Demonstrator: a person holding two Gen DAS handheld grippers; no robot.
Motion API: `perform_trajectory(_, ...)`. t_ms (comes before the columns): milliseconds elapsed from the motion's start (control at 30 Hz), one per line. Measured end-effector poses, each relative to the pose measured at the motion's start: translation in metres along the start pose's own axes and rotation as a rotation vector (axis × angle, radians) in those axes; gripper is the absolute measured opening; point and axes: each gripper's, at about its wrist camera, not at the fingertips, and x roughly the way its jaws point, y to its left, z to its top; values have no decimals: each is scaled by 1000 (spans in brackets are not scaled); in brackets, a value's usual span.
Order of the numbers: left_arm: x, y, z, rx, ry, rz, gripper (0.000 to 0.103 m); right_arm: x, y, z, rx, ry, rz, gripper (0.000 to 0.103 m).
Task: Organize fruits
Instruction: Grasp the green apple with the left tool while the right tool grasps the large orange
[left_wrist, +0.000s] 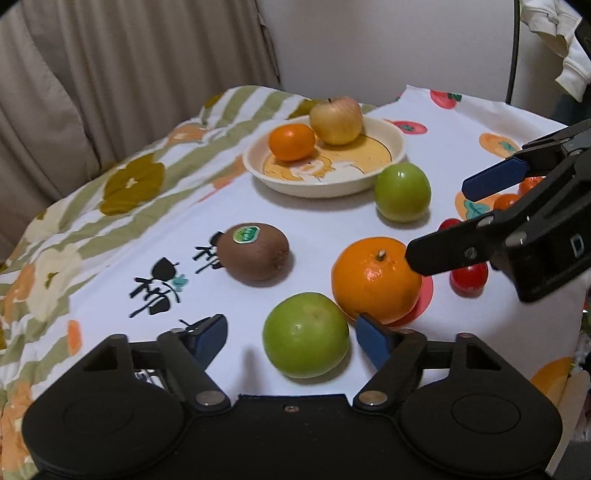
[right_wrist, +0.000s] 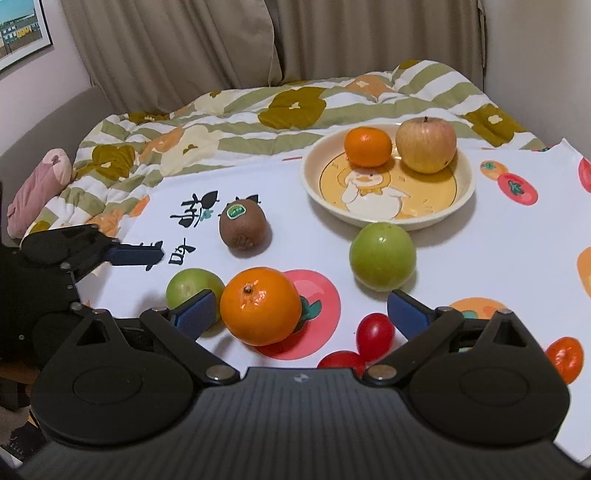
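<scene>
A cream plate (left_wrist: 384, 173) (right_wrist: 458, 203) holds a small orange (left_wrist: 291, 142) (right_wrist: 367, 146) and a yellow apple (left_wrist: 336, 120) (right_wrist: 426, 144). On the cloth lie a kiwi (left_wrist: 253, 254) (right_wrist: 243, 229), a large orange (left_wrist: 375, 280) (right_wrist: 260, 306), two green fruits (left_wrist: 306, 334) (left_wrist: 402, 192) (right_wrist: 382, 254) and red tomatoes (right_wrist: 375, 334). My left gripper (left_wrist: 290, 334) is open around the near green fruit. My right gripper (right_wrist: 301, 312) is open, the large orange between its fingers, not clamped.
A patterned white cloth (left_wrist: 147, 236) covers the surface over a striped floral quilt (right_wrist: 221, 122). Curtains hang behind. A pink pouch (right_wrist: 37, 188) lies at the far left. White clothing (left_wrist: 569, 55) hangs at the upper right.
</scene>
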Motion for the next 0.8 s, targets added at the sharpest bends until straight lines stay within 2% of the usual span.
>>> perform_trajectory(67,4,0,-1,7,9,-18,68,3,3,-1,-5,3,5,103)
perform_trajectory(233,5,3,-3,2,6,-63,59,10,11,-1,-26,19,16,103)
perform_trajectory(600,3,-1,-5,3,3,-51,58,20,16,0,-51,46,26,103)
perform_trajectory(800,-5,4,-14,-49,24,-22,57,31,17,-1,-57,83,50,103)
